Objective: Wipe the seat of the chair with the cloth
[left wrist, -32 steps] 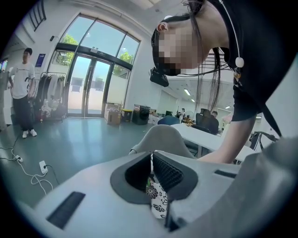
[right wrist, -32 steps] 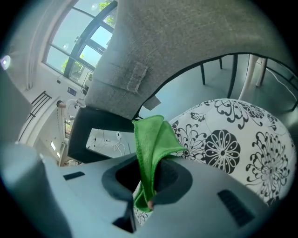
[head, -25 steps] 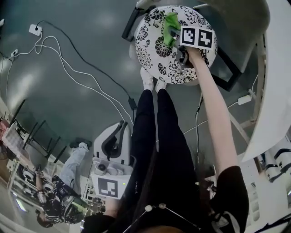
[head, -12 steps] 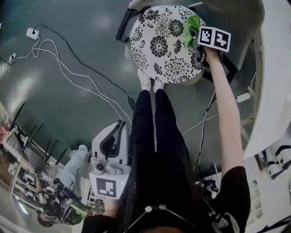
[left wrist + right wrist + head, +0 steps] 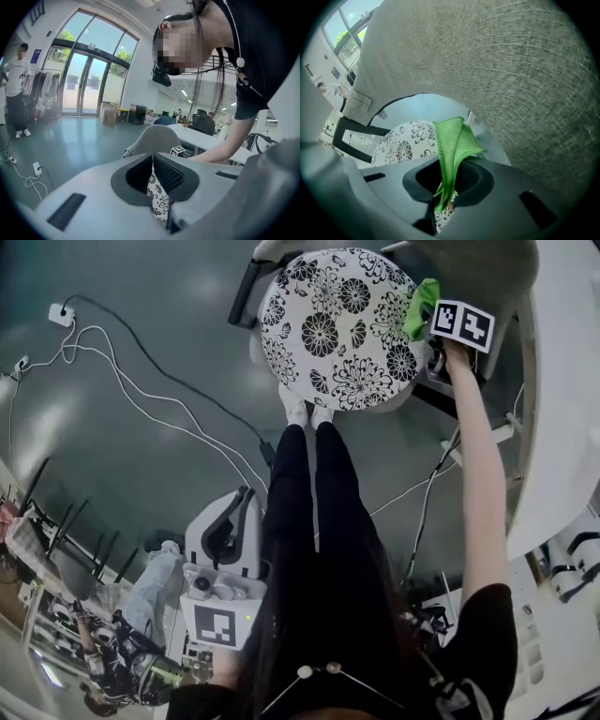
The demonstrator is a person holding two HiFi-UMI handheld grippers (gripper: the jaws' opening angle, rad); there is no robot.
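The chair's round seat (image 5: 328,329), white with black flowers, lies at the top of the head view. The green cloth (image 5: 422,307) rests at the seat's right rim, below the grey backrest (image 5: 483,263). My right gripper (image 5: 433,320) is shut on it. In the right gripper view the cloth (image 5: 454,140) sticks up folded from the gripper (image 5: 449,164), the backrest (image 5: 511,70) looms close and the seat (image 5: 401,143) lies to the left. My left gripper (image 5: 227,526) is held low beside the person's legs, far from the chair, shut (image 5: 153,161) and holding nothing.
The person's legs (image 5: 319,493) and feet (image 5: 305,413) stand at the seat's near edge. Cables and a power strip (image 5: 58,313) trail over the floor on the left. A white table (image 5: 562,399) edges the right side. Another person (image 5: 16,89) stands far off by glass doors.
My right gripper has carried the green cloth from the seat's upper middle rightwards to its right rim, close under the backrest. The left gripper has hardly moved.
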